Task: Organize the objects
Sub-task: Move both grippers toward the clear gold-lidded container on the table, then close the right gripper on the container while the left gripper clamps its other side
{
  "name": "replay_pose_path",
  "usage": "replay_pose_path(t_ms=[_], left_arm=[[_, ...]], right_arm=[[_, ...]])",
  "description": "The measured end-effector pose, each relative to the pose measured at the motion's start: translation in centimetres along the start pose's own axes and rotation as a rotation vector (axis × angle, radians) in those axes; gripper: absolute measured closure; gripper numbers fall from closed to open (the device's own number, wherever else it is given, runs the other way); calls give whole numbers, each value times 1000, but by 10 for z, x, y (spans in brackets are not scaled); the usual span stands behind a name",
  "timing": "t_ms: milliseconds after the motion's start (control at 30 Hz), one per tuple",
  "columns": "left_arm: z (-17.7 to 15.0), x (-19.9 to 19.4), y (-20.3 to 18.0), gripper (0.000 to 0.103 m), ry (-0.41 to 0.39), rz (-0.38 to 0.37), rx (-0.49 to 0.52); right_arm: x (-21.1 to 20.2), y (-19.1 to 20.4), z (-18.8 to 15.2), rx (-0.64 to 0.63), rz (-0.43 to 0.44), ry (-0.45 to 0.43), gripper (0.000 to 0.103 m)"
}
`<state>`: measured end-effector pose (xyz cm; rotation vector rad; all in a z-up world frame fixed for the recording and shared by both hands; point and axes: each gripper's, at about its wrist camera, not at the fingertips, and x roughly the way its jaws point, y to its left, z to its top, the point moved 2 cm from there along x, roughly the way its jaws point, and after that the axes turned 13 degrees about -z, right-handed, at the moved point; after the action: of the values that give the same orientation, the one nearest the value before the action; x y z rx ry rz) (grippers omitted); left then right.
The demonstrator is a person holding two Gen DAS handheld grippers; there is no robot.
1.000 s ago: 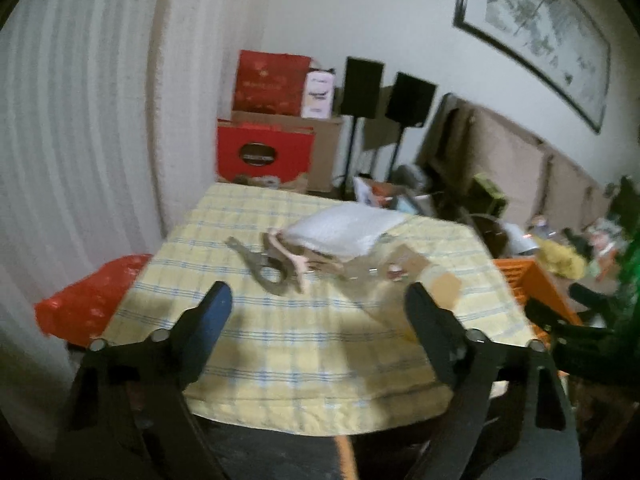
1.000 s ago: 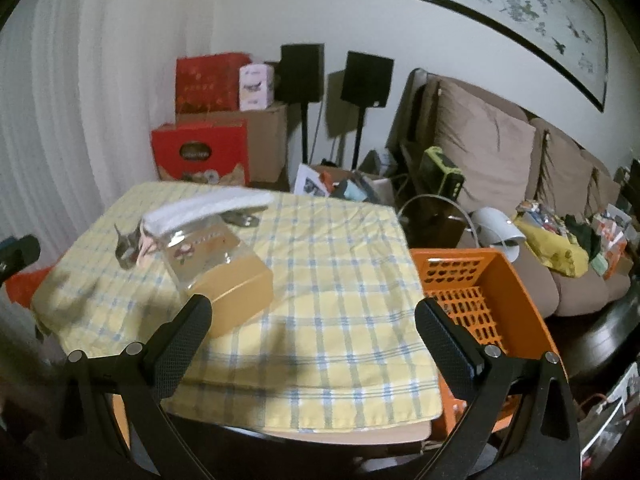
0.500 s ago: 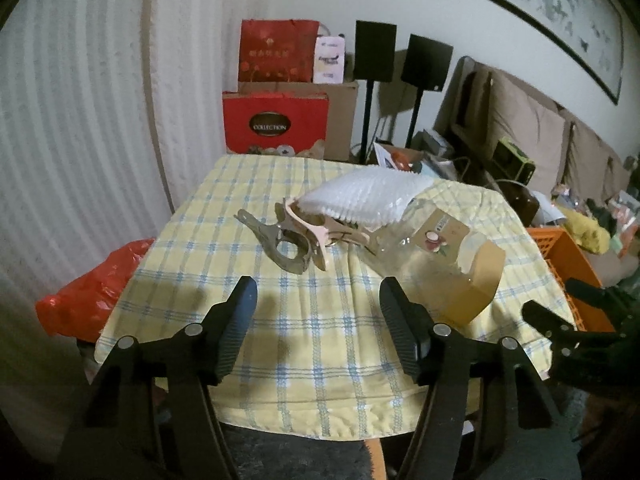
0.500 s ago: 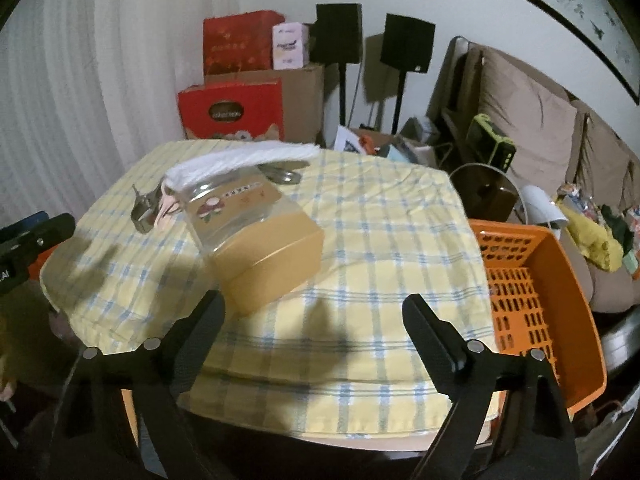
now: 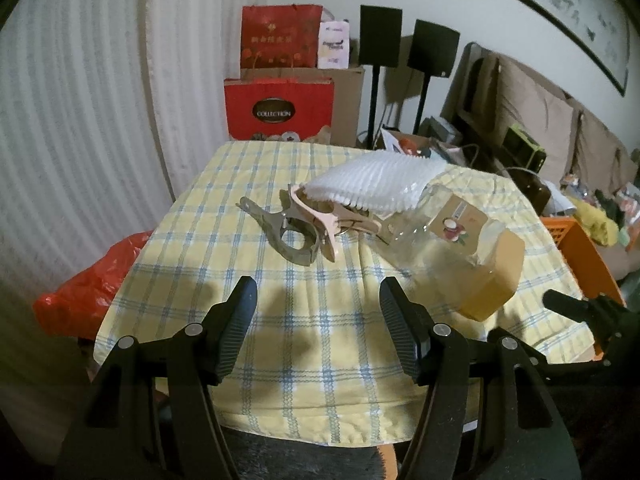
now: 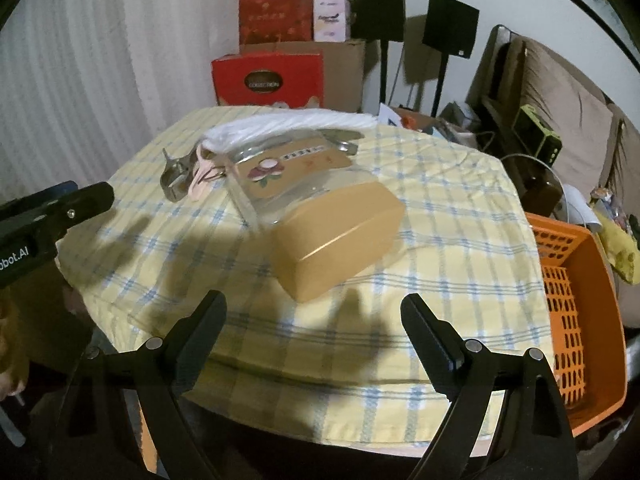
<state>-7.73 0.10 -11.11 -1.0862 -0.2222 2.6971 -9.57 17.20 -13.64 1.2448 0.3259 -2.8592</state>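
Observation:
A clear plastic jar with a tan lid lies on its side on the yellow checked tablecloth; it also shows in the right wrist view. Beside it lie a white foam sheet, a pink clip and a metal clamp. My left gripper is open and empty, above the table's near edge. My right gripper is open and empty, just short of the jar's lid. An orange basket stands to the right of the table.
A red plastic bag sits left of the table. Red boxes on cardboard and two black speakers stand behind it. A sofa with clutter runs along the right wall.
Both grippers have moved forward and tilted down toward the table, so the objects look nearer. The left jaws have narrowed. Nothing on the table has moved.

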Motion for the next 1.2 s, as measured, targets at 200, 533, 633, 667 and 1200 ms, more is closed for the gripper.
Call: replay_pose_path(t_ms=[200, 533, 633, 667, 1200], left_arm=[[-1, 4, 1, 43, 12, 0, 6], [-1, 10, 7, 43, 42, 20, -12], [-1, 12, 6, 43, 45, 22, -11], [-1, 12, 6, 43, 46, 21, -10], [5, 24, -18, 41, 73, 11, 56]], right_arm=[[13, 8, 0, -4, 14, 30, 36], [26, -22, 12, 111, -40, 37, 36], [26, -33, 11, 120, -67, 37, 36], [25, -35, 11, 121, -73, 37, 36], [38, -87, 15, 225, 34, 23, 35]])
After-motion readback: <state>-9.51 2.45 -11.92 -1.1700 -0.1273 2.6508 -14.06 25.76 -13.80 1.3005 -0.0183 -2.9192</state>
